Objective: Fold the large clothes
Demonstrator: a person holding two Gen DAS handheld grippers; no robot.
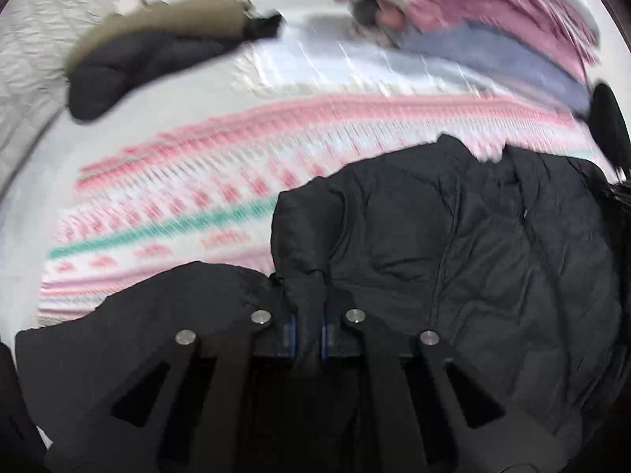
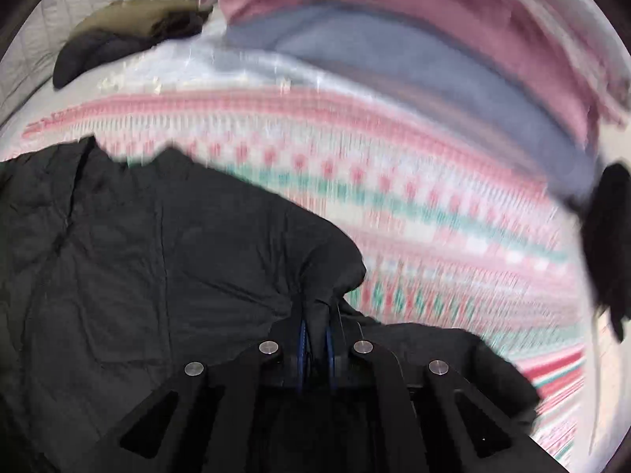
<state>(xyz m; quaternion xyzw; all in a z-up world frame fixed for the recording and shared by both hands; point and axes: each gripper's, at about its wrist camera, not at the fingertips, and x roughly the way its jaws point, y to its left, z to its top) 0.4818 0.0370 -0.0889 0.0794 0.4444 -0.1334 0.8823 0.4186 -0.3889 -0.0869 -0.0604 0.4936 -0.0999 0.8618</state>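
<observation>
Here a wide bed cover patterned in pink, white and teal bands (image 1: 165, 213) fills most of both views, blurred. On it lies the big black puffy quilted jacket (image 1: 453, 260), crumpled, with a seam running down its panel; it spreads to the right of centre in the left wrist view and to the left in the right wrist view. Farther off, near the cover's far edge, rests a second dark garment with an olive-brown part (image 1: 157, 43). The left hand-held gripper (image 1: 309, 327) points steeply down, clenched on a pinched fold of the black jacket between its blue-edged pads. The right hand-held gripper (image 2: 317, 339), angled likewise, is clamped on another bunched fold of it.
</observation>
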